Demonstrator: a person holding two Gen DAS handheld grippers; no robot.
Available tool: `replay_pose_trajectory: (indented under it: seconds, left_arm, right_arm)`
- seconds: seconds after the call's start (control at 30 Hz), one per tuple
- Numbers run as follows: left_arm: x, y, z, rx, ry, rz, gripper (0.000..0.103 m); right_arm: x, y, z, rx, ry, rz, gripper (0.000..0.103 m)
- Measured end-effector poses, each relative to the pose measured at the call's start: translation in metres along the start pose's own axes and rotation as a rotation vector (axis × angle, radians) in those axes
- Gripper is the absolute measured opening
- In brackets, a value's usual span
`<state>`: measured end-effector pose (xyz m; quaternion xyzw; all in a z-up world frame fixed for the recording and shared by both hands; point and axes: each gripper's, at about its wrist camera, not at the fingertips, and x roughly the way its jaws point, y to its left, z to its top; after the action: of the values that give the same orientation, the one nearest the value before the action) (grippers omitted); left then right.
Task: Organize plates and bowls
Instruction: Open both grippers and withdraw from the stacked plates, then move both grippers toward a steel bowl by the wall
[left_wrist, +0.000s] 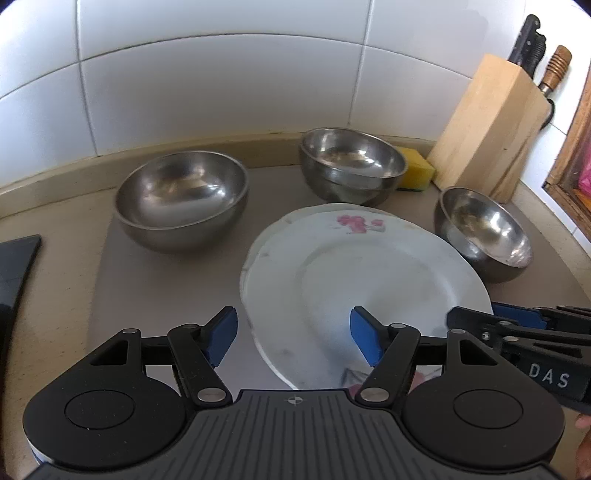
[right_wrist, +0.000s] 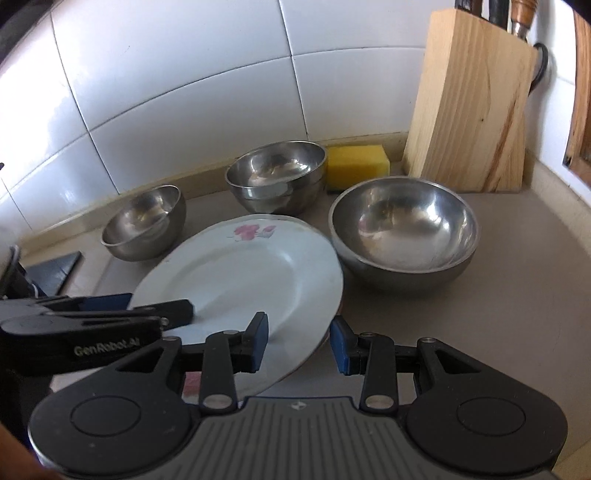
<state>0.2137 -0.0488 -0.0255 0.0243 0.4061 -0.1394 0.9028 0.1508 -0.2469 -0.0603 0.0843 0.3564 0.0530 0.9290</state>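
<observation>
Straddling the near rim of the white plates (left_wrist: 354, 266) with the left gripper (left_wrist: 293, 338), blue pads well apart, nothing pinched yet. Sitting over the same stack's right edge with the right gripper (right_wrist: 299, 343), jaws narrower but with a clear gap, rim between the pads, apparently not clamped. Resting on the grey counter (right_wrist: 498, 295): two plates, the top one shifted off the lower, ringed by the steel bowls: left bowl (left_wrist: 181, 199), nested pair at the back (left_wrist: 351, 162), right bowl (left_wrist: 484, 229). Risking a slip if only the top plate is caught, glazed and thin at the rim, likely to skate across the lower one. Risking a knock on the right bowl, just beside the plate edge. Risking a clash between the two grippers, crowded at one rim.
</observation>
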Motion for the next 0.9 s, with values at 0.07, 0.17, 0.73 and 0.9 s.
replay_pose_trajectory:
  seconds: [0.07,0.17,0.73,0.9]
  left_arm:
    - [-0.002,0.002,0.001,-0.002,0.0,0.015,0.067]
    - [-0.009,0.005,0.001,-0.001,-0.008,0.032,0.069]
    - [-0.069,-0.027,0.01,0.133,-0.086,0.108,0.091]
    - [-0.092,-0.032,0.048,0.173,-0.161,0.138,0.098]
  right_arm:
    - [-0.001,-0.001,0.0,-0.001,-0.01,-0.014,0.018]
    - [-0.011,-0.001,0.002,-0.032,-0.042,-0.03,0.02]
    - [-0.059,-0.03,0.008,0.008,-0.082,-0.007,0.023]
    - [-0.078,-0.059,0.04,0.009,-0.131,-0.041,0.029]
